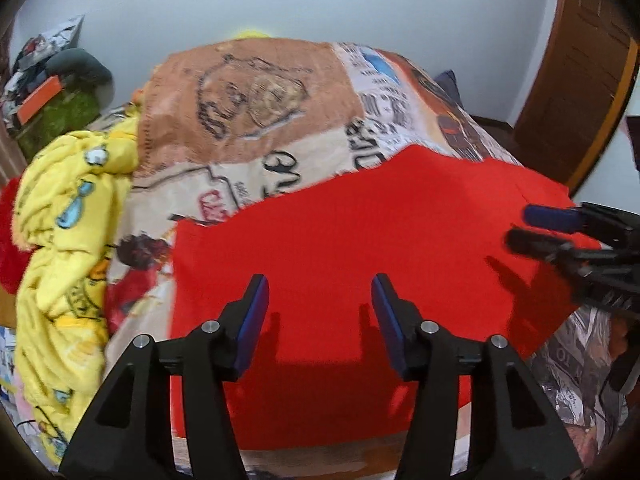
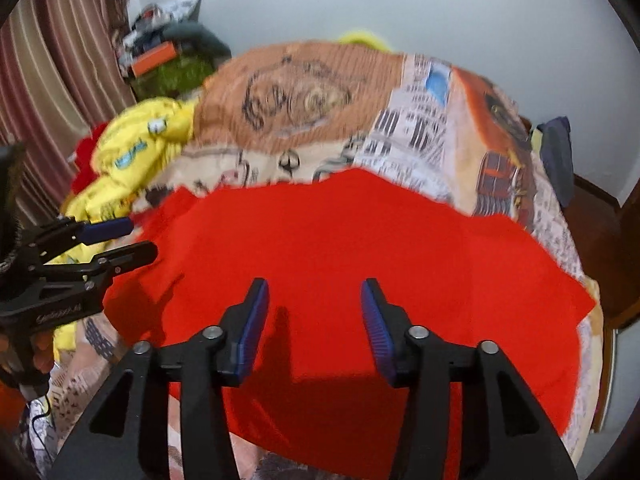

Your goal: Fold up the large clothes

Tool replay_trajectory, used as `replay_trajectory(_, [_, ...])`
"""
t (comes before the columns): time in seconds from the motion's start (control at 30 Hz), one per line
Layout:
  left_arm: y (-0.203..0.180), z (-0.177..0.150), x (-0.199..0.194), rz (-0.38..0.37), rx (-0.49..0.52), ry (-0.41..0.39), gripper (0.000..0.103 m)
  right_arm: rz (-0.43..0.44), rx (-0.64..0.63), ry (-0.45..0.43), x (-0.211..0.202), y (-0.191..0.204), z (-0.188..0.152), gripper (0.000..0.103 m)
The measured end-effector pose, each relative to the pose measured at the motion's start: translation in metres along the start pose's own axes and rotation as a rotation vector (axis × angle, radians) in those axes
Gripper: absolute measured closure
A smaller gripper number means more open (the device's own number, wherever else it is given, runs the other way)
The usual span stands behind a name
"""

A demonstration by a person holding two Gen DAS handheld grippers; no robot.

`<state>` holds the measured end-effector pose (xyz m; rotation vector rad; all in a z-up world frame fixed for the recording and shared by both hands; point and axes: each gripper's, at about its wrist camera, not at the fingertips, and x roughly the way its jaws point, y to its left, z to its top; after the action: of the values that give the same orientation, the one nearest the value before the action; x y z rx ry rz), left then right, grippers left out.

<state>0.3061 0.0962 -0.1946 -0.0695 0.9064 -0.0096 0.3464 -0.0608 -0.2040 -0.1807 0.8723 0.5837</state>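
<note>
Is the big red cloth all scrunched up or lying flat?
Lying flat. The red cloth is spread smooth over the patterned bedspread, with no bunches. Whether it is already folded over, the pictures cannot tell.

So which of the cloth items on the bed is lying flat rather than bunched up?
The red garment, spread smooth under both tongs. The yellow printed one sits crumpled in a heap at the bed's left edge.

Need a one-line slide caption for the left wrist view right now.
Left gripper open and empty above the flat red garment on the printed bedspread; right gripper at right.
</note>
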Motion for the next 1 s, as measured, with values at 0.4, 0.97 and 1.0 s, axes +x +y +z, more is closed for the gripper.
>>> replay_trajectory(0.4, [-0.011,-0.030,0.036,0.024,0.020,0.057,0.021,-0.110,0.026,0.042,0.007,-0.031,-0.023,0.028])
replay_trajectory(0.97, [0.089,-0.079,0.024,0.206,-0.251,0.132,0.012,-0.234,0.307,0.075,-0.040,-0.132,-0.082,0.028])
replay_trajectory(1.0, [0.096,-0.085,0.023,0.228,-0.270,0.140,0.012,-0.226,0.330,0.080,-0.043,-0.136,-0.087,0.028])
